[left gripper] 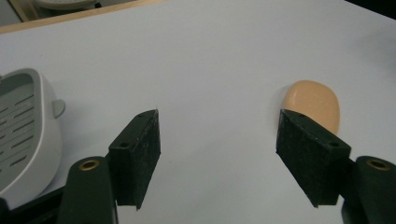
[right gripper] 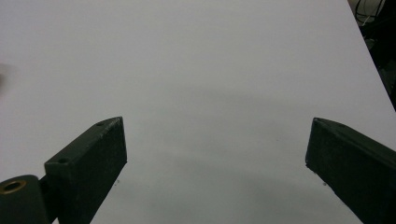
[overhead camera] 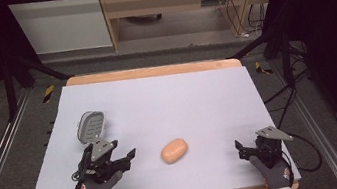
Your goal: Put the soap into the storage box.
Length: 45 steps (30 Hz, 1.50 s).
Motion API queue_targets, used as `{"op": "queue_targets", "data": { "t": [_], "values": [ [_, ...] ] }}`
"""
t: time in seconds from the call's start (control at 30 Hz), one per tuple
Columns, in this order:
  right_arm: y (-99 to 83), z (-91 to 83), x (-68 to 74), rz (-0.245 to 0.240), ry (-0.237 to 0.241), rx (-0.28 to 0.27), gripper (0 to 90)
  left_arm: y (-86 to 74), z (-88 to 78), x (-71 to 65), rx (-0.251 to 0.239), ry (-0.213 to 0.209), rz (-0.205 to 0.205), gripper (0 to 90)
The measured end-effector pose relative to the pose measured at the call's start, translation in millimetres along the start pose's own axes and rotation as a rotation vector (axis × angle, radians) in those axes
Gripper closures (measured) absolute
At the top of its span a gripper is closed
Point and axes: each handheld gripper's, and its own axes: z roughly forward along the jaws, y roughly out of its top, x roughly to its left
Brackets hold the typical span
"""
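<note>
**Soap bar lies just right of the left claw**

The orange soap bar (overhead camera: 174, 151) rests bare on the counter (overhead camera: 182, 97), its long axis slanting up to the right. The left claw (overhead camera: 128, 157) is much nearer than the right claw (overhead camera: 240, 148). Both are spread wide, holding nothing. The grey soap dish (overhead camera: 91, 126) sits just beyond the left claw.

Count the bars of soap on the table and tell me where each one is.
1. The orange soap bar lies on the white table cover, between the two grippers, nearer the left gripper and right of the grey soap dish. Nothing looks hidden.
</note>
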Motion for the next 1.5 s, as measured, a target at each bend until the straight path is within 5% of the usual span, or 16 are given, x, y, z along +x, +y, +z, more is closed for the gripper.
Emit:
{"op": "queue_targets", "data": {
  "t": [0.57,1.5],
  "values": [
    [0.6,0.2,1.5,0.004,0.011,0.002,5.4,21.9,22.7,-22.8,0.026,-0.059,0.046,29.3],
    [0.7,2.9,2.4,0.0,0.024,0.012,5.3,25.6,67.2,-49.9,0.12,-0.123,0.1,25.6]
  ]
}}
